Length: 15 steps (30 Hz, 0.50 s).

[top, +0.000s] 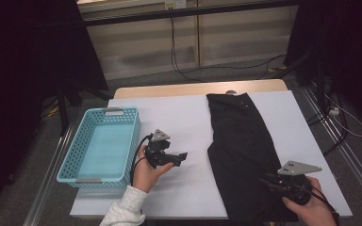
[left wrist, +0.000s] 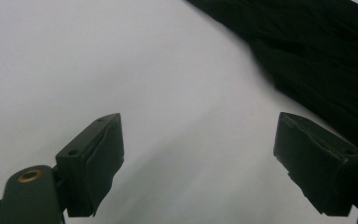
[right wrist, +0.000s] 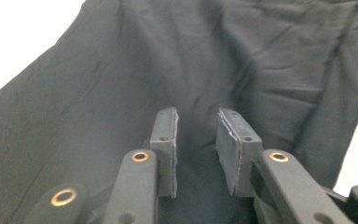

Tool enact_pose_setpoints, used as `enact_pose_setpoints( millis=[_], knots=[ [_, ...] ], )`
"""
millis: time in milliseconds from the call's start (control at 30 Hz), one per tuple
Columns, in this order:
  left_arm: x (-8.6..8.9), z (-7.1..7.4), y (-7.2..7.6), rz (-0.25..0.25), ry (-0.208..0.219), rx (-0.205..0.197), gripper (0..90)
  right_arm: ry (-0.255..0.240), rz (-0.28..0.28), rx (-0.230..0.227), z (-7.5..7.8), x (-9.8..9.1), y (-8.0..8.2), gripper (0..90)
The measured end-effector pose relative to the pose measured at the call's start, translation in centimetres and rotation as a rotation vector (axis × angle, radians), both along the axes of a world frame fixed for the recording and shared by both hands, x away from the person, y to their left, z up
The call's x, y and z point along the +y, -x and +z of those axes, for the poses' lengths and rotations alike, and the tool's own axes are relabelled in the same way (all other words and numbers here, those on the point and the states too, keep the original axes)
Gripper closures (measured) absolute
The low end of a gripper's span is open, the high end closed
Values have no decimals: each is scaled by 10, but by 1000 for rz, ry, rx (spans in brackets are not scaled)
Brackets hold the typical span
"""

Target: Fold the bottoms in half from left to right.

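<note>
A black garment (top: 240, 141) lies stretched down the right half of the white-covered table (top: 179, 117), from the far edge to the near one. My right gripper (top: 266, 181) hovers over the garment's near end, held in a hand at the bottom right. In the right gripper view its jaws (right wrist: 196, 135) stand a little apart above the dark cloth (right wrist: 168, 60), with nothing pinched between the pads. My left gripper (top: 181, 157) rests mid-table left of the garment. Its jaws (left wrist: 198, 158) are spread wide over bare white surface, the cloth's edge (left wrist: 326, 56) beyond them.
A light blue perforated basket (top: 108, 112) stands at the table's left edge, nothing inside it. A wooden strip (top: 198, 88) shows along the table's far edge. Cables run across the floor behind and to the right.
</note>
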<state>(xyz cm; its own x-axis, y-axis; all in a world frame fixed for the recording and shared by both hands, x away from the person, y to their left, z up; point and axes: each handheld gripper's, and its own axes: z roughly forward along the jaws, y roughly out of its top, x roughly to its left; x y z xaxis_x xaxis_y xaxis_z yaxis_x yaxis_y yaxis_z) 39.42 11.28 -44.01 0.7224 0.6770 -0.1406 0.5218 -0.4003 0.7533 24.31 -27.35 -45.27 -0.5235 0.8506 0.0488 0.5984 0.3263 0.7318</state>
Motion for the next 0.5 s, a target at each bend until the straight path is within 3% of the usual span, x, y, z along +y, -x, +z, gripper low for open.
enact_pose_setpoints(
  millis=[267, 400, 500],
  knots=[
    [0, -1, 0, 4, 0, -3, 159, 42, 18, 15, -4, -3, 6, 753],
    [0, -2, -1, 2, -9, 2, 159, 23, -59, -18, 2, -15, 3, 695],
    [-1, -2, -1, 2, -12, 1, 159, 14, -118, -45, 6, -21, -10, 656]
  ],
)
